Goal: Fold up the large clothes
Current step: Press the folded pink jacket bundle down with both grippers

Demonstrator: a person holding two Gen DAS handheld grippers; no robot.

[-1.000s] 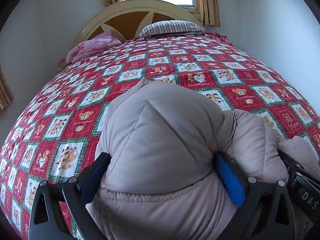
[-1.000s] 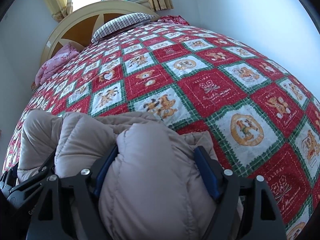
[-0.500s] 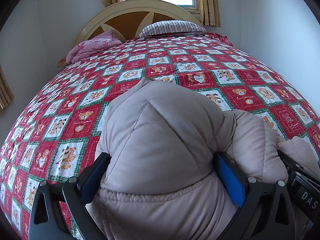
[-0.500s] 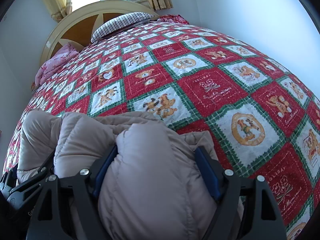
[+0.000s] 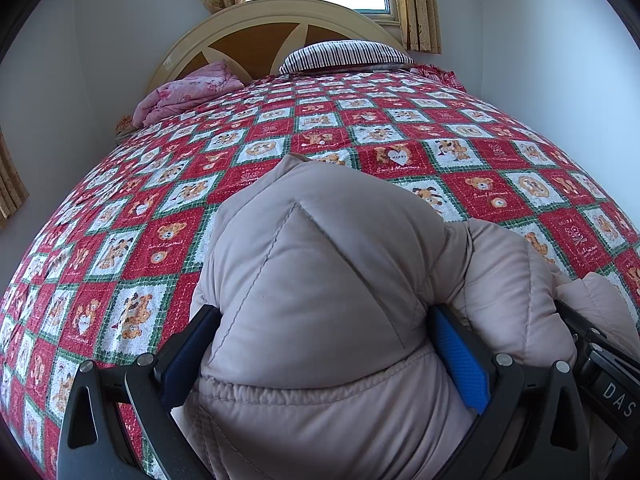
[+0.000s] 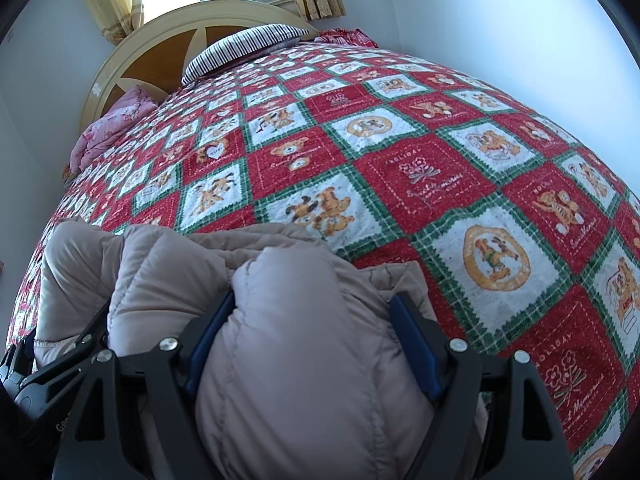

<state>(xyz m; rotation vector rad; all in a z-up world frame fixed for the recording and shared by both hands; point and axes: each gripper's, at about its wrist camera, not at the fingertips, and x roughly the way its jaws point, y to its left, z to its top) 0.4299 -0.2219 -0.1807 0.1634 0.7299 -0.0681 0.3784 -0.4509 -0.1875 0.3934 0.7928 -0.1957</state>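
Note:
A beige puffy quilted jacket (image 5: 320, 288) lies bunched at the near end of the bed. My left gripper (image 5: 324, 344) is shut on a thick padded fold of it, the blue pads pressing both sides. My right gripper (image 6: 312, 336) is shut on another padded fold of the jacket (image 6: 296, 320). The two grippers are side by side: the right one's black body (image 5: 608, 376) shows at the right edge of the left wrist view, and the left one's body (image 6: 44, 376) at the left edge of the right wrist view. The rest of the jacket is hidden below the grippers.
The bed is covered by a red, white and green teddy-bear quilt (image 5: 400, 128). A striped pillow (image 5: 344, 54) and a pink folded blanket (image 5: 188, 92) lie by the cream headboard (image 5: 256, 20). White walls stand at both sides, a curtained window behind.
Both grippers keep their hold on the jacket. The right wrist view has shifted forward and lower over the quilt; the left wrist view is almost unchanged.

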